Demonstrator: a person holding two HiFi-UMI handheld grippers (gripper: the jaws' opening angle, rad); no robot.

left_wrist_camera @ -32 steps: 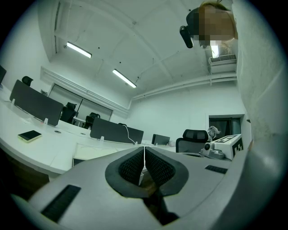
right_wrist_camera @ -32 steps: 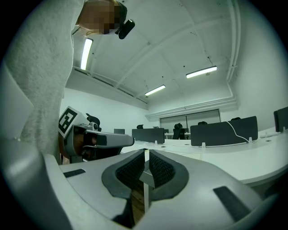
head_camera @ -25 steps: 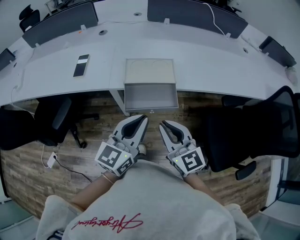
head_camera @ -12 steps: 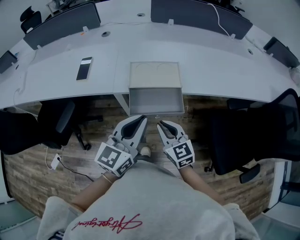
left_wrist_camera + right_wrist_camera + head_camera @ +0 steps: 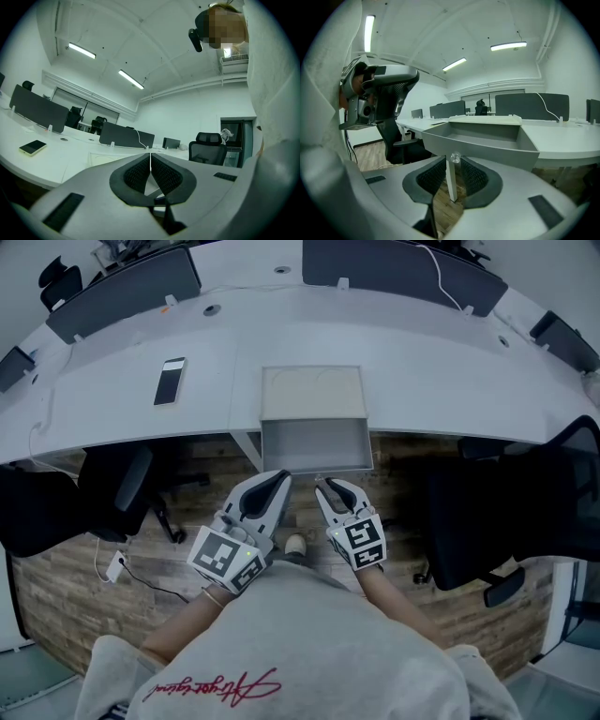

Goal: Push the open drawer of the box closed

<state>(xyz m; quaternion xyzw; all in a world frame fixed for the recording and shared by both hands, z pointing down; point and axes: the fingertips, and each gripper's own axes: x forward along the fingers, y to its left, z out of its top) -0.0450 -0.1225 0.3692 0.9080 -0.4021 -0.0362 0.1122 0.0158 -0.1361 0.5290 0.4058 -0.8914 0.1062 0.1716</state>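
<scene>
The smooth grey drawer (image 5: 316, 446) juts open from the flat pale box (image 5: 312, 390) past the curved white desk's (image 5: 422, 352) edge. The right gripper (image 5: 323, 486) points at the drawer front, ribbed jaws slightly apart, with the small glassy round knob (image 5: 454, 157) at their tips, perhaps touching. The left gripper (image 5: 281, 477), angled alongside, has its jaws pressed together.
</scene>
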